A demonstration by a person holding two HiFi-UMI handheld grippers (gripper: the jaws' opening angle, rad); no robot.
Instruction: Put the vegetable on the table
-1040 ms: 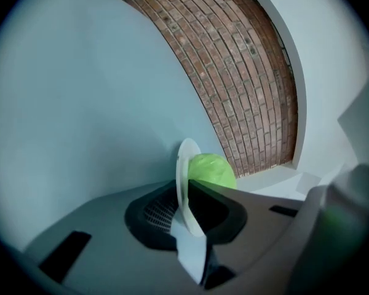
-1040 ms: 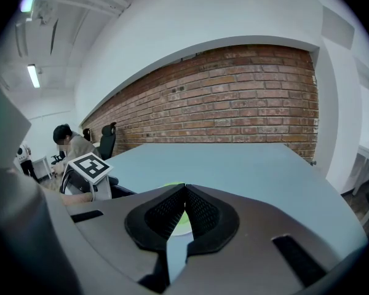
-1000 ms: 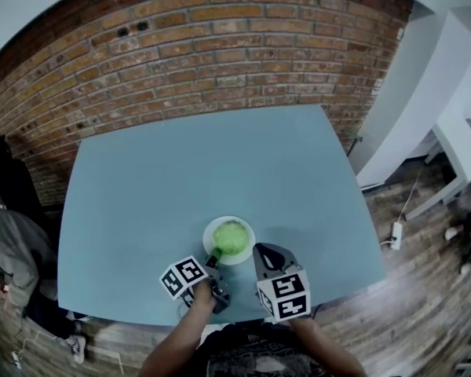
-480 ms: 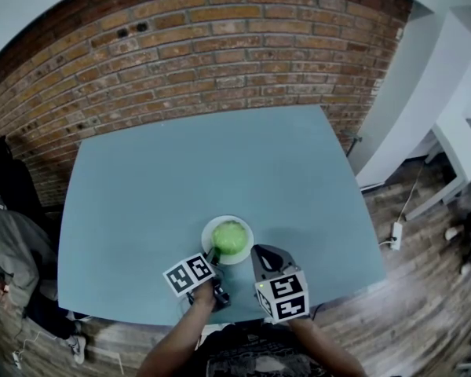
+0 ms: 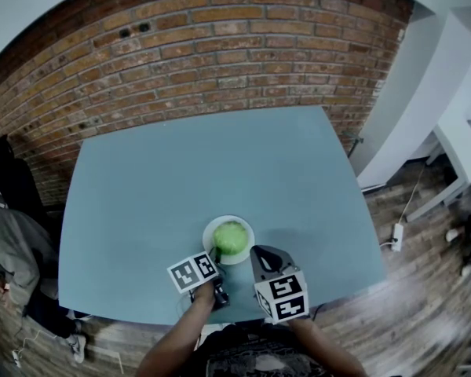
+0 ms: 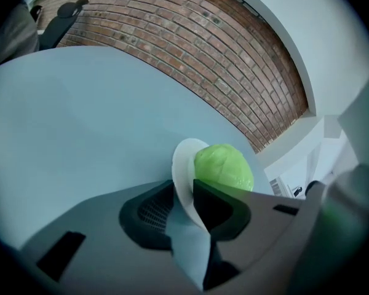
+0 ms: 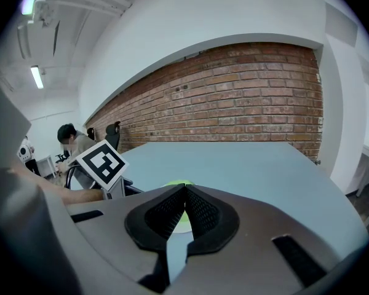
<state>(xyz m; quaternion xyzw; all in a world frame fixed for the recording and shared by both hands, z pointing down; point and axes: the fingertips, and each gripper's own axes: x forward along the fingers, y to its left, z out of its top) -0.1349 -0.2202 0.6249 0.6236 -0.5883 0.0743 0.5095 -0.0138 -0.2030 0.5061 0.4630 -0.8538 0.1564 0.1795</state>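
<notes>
A round green cabbage [image 5: 231, 236] sits on a small white plate [image 5: 211, 230] near the front edge of the blue-grey table [image 5: 180, 171]. My left gripper [image 5: 214, 255] is shut on the plate's near rim. In the left gripper view the white plate [image 6: 183, 165] runs between the two dark pads, with the cabbage [image 6: 224, 168] just beyond them. My right gripper [image 5: 258, 254] hovers just right of the plate, shut with nothing in it. In the right gripper view the right gripper's [image 7: 184, 193] pads meet at their tips, and a sliver of the cabbage [image 7: 179, 184] shows behind them.
A brick wall [image 5: 220, 45] runs behind the table's far edge. A person [image 5: 12, 246] sits beyond the table's left side. At the right stand a white table [image 5: 463, 140] and a power strip [image 5: 395, 233] on the wooden floor.
The left gripper's marker cube has shifted slightly right and toward the plate. Plate, cabbage and right gripper have hardly moved.
</notes>
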